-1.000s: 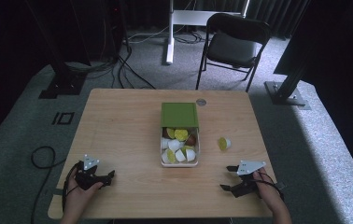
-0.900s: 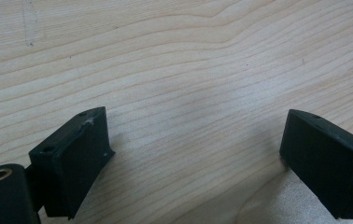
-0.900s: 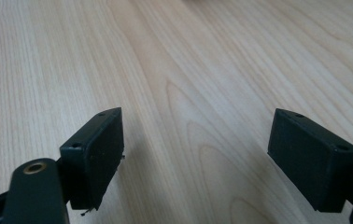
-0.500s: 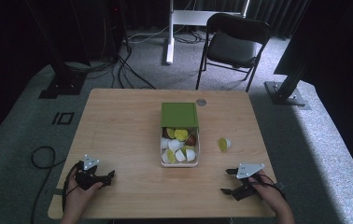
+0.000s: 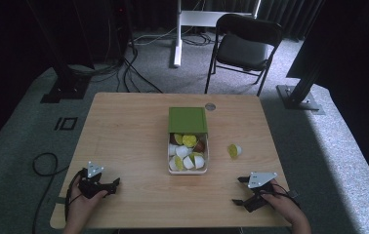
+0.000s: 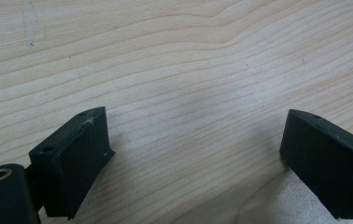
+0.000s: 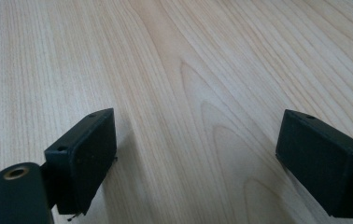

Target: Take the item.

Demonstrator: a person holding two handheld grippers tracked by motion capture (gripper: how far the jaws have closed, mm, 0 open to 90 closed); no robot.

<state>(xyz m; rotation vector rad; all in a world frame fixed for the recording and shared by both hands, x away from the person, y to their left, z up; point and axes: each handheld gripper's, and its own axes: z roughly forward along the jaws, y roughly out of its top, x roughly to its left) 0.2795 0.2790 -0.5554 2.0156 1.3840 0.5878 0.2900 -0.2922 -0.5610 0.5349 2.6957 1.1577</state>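
Observation:
A white box (image 5: 187, 169) with a green lid (image 5: 187, 120) slid partly back sits mid-table, holding several white, yellow-green and brown pieces. One yellow-and-white piece (image 5: 234, 150) lies loose on the wood to its right. My left gripper (image 5: 115, 184) rests at the table's near left corner, held by a hand, jaws wide apart over bare wood (image 6: 188, 93). My right gripper (image 5: 238, 191) rests near the front right edge, also open, with nothing between its fingers (image 7: 83, 158).
The wooden table (image 5: 124, 131) has a small round grommet (image 5: 210, 106) near its far edge. Behind it stand a black folding chair (image 5: 243, 46), a white desk leg (image 5: 177, 34), dark stands and cables (image 5: 124, 68) on grey carpet.
The right gripper has shifted slightly toward the near edge of the table. The left gripper and the box have not moved.

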